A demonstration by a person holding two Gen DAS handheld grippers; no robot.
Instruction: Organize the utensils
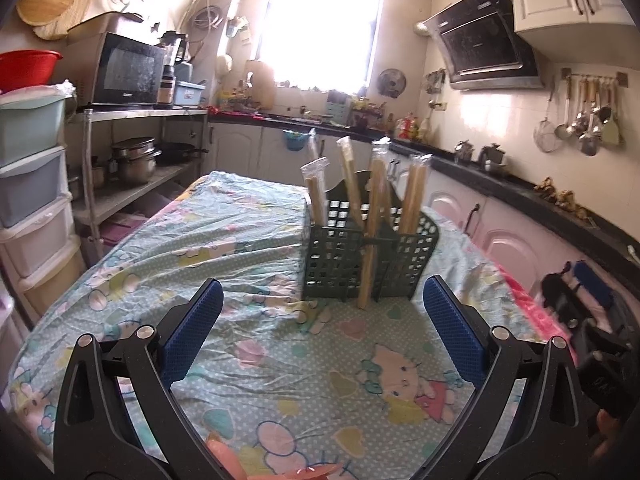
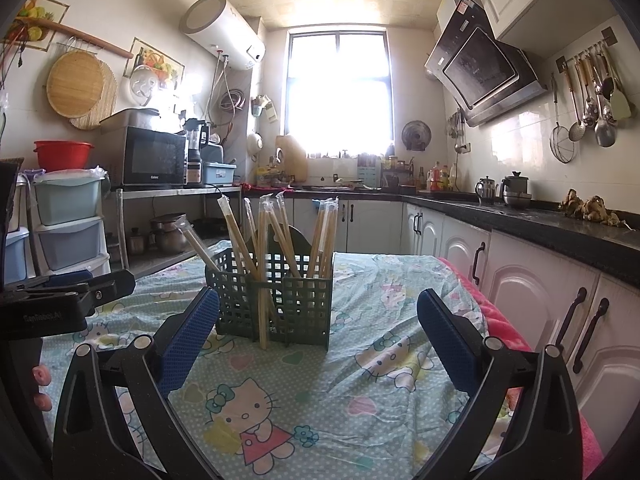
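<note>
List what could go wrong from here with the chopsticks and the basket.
1. One wrapped chopstick pair stands outside the green basket, leaning on its front; a nudge could topple it.
2. The packs inside lean at splayed angles, so the open left gripper or right gripper could snag a neighbour while reaching.
3. The basket looks light and sits on a wrinkled tablecloth, so pushing might slide or tip it.

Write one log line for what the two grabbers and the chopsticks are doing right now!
left gripper: open, empty | right gripper: open, empty | wrapped wooden chopsticks: upright in dark green plastic lattice basket | basket: on cartoon-print tablecloth
</note>
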